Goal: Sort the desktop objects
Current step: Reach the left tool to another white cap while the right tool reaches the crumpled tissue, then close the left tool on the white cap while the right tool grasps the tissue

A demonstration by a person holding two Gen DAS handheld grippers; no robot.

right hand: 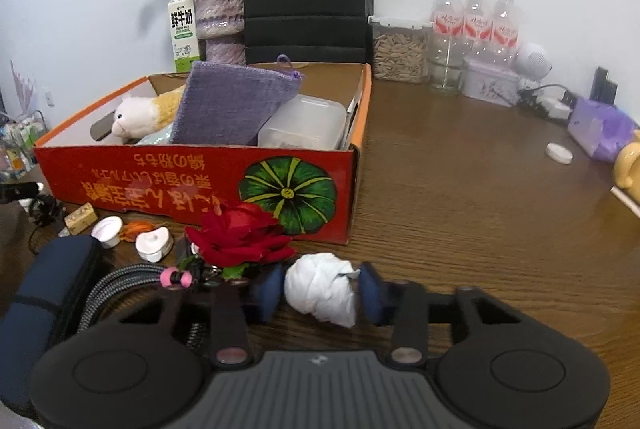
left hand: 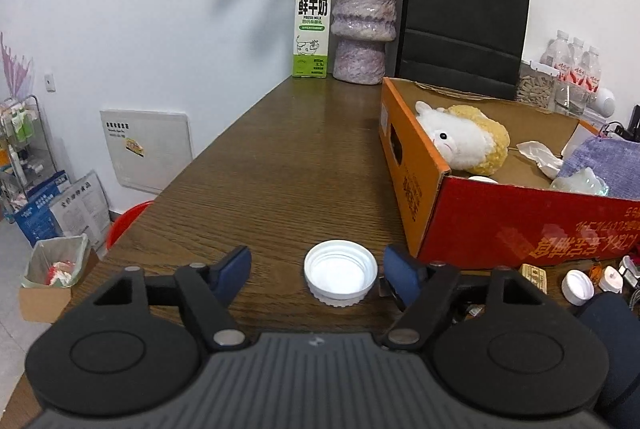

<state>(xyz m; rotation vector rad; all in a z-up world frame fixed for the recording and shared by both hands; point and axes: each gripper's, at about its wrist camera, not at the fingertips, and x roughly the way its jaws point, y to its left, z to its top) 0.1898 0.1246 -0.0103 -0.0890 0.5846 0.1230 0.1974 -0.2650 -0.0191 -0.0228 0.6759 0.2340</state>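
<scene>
A white lid [left hand: 340, 272] lies open side up on the counter [left hand: 288, 165], just left of the red box [left hand: 520, 229], between the left gripper's [left hand: 318, 275] open jaws. In front of that box, the right gripper's [right hand: 318, 291] jaws grip a crumpled white tissue [right hand: 322, 287].

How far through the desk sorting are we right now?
Done: plush sheep, purple cloth and clear container lie in the orange box. In hand: right gripper squeezes a white wad; left gripper brackets a white lid. Left: red rose and small clutter.
</scene>
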